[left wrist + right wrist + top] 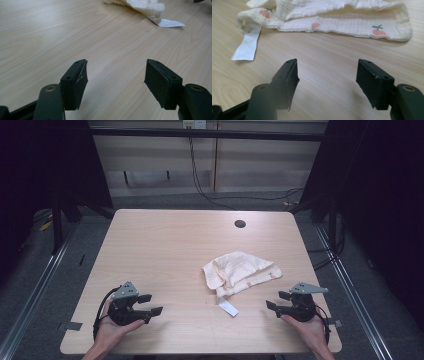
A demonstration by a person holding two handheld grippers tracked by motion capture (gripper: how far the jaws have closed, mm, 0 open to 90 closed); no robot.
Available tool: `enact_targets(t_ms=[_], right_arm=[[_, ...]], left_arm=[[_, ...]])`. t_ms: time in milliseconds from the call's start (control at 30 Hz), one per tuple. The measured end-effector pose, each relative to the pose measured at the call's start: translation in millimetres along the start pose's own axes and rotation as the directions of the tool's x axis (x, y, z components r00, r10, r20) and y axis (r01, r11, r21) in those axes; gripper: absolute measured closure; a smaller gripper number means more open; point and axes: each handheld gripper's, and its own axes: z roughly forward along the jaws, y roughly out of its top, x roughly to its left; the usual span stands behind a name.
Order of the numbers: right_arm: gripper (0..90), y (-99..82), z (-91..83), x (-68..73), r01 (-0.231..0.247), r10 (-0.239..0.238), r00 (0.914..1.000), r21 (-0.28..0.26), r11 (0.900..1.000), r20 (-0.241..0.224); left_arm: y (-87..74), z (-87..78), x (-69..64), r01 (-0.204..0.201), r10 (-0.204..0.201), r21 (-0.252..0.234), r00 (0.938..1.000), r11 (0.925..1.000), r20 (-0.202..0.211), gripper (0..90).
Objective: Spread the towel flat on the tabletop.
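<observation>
Cream cloth [140, 6] runs off the left gripper view's top edge.

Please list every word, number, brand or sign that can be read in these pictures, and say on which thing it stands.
None can be read.
White tag on the cream cloth: it looks blank.
Cloth: small pink fruit prints, no letters.
Wooden table, left gripper and right gripper: no markings to see.

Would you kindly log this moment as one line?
left gripper: open, empty | right gripper: open, empty | cloth: crumpled, untouched | table
</observation>
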Motion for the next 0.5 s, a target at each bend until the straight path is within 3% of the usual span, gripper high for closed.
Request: enact_targets(t_ms=[133, 233, 500], right_arm=[[35.6, 0.4, 0.7, 1.1, 0.008, -0.008, 1.0000, -0.014, 0.9999, -0.006], [37.2, 1.1, -0.9, 0.0, 0.007, -0.008, 0.9991, -0.036, 0.9993, -0.043], [34.4, 5.0, -0.2, 6.3, 0.015, -0.016, 0.9964, -0.017, 0.9997, -0.083]], left_arm=[[2.8, 0.5, 0.3, -0.004, 0.004, -0.012, 1.0000, 0.9999, 0.005, 34.3], [2.6, -0.3, 1.8, -0.010, 0.010, -0.005, 0.9999, 0.9999, 0.014, 34.7], [-1.1, -9.4, 6.0, 0.012, -0.012, -0.024, 0.9999, 0.9996, -0.005, 34.3]])
